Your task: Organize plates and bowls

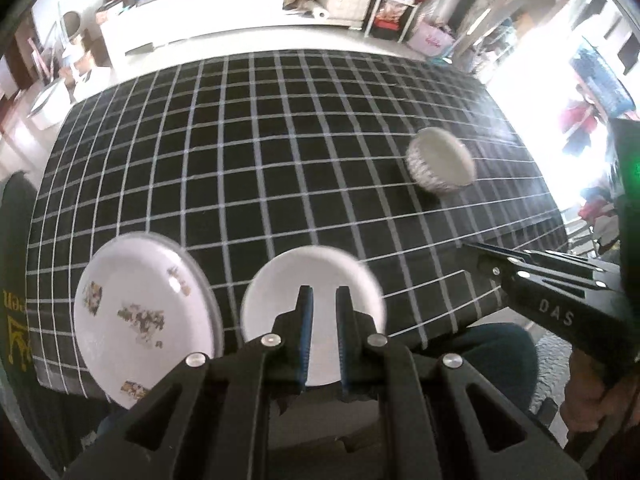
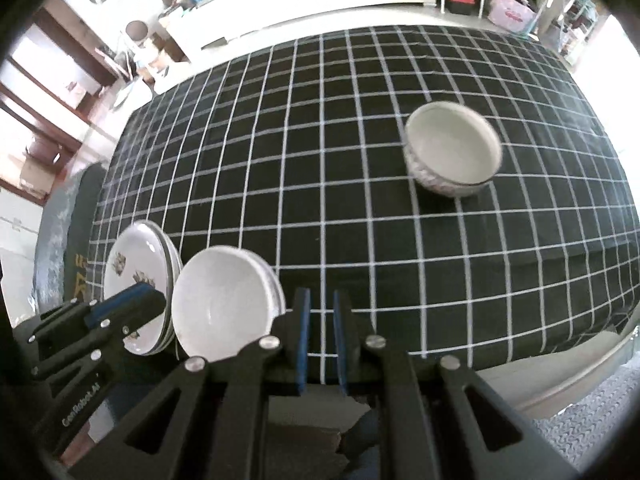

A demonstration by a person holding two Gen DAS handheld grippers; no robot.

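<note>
A black tablecloth with a white grid [image 1: 280,152] [image 2: 320,160] carries the dishes. A stack of flower-patterned plates [image 1: 140,316] [image 2: 134,264] lies at the near left edge, and a stack of plain white shallow bowls [image 1: 316,276] [image 2: 224,300] sits right beside it. One deeper bowl, patterned outside [image 1: 440,160] [image 2: 452,148], stands alone at the right. My left gripper [image 1: 323,296] [image 2: 150,294] hovers over the white stack, shut and holding nothing. My right gripper [image 2: 321,298] [image 1: 468,245] is also shut and empty, above the cloth to the right of the stacks.
Beyond the table's far edge runs a white counter [image 1: 240,12] with clutter and shelving. A dark chair back with yellow print [image 1: 16,320] stands at the left. A hand [image 1: 592,404] holds the right gripper; a person's knee [image 1: 480,352] is below the near edge.
</note>
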